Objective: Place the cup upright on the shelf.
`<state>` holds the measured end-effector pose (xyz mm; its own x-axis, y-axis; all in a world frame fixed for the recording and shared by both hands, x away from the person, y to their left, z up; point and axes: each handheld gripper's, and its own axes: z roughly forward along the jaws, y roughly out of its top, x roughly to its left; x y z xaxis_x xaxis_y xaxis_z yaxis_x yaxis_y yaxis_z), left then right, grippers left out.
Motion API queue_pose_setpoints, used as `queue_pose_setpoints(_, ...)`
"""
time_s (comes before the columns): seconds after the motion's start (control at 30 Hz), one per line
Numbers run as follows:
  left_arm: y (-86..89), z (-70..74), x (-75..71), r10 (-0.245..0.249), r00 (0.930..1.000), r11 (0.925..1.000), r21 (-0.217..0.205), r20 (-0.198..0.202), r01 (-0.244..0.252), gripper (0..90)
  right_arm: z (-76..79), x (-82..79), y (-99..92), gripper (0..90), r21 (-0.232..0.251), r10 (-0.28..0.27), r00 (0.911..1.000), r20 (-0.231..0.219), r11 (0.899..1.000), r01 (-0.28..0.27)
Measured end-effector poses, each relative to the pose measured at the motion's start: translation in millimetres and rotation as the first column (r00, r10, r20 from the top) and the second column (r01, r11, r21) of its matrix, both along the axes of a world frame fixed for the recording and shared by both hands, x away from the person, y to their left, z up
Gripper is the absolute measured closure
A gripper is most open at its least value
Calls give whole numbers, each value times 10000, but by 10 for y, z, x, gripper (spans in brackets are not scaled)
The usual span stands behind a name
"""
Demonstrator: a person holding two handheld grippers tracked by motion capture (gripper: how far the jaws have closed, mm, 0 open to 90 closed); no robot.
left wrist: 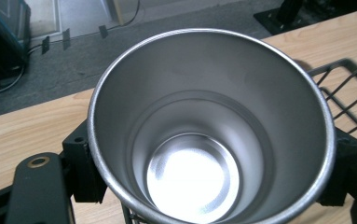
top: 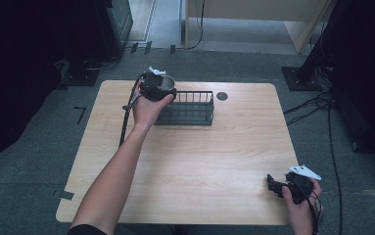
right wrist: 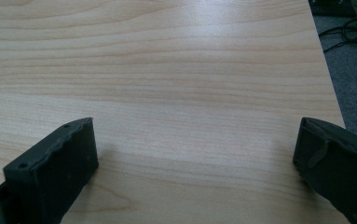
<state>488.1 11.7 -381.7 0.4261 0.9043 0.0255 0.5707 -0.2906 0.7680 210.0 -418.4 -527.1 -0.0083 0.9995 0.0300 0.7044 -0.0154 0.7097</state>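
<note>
my left tongs clamped on shiny steel tapered cup, held at far left end of black wire basket on pale wooden tabletop. cup empty inside; basket looks empty too. cup picked up, not yet set down; placing left, likely into basket. right tongs wide open, holding nothing, resting near right corner.

Overhead light falls evenly on the pale wooden table, while the floor around it sinks into deep shadow at both sides. A bright glare spot pools in the bottom of the steel cup; close-up views are soft and slightly blurred.
</note>
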Motion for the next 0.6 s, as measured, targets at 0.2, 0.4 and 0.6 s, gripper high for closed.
queue_pose_setpoints(0.2,-49,-116,20,-138,9996,9993,331,-226,146,192,0,0,0,0,-3,-1,10000,-1,10000,1)
queue_pose_setpoints(0.4,-46,-204,50,6,9990,9996,286,-436,6,191,0,0,0,0,0,1,10000,0,10000,-1)
queue_pose_setpoints(0.6,-37,-291,68,117,9979,9996,258,-639,-100,191,0,0,0,0,-1,-3,10000,-1,10000,3)
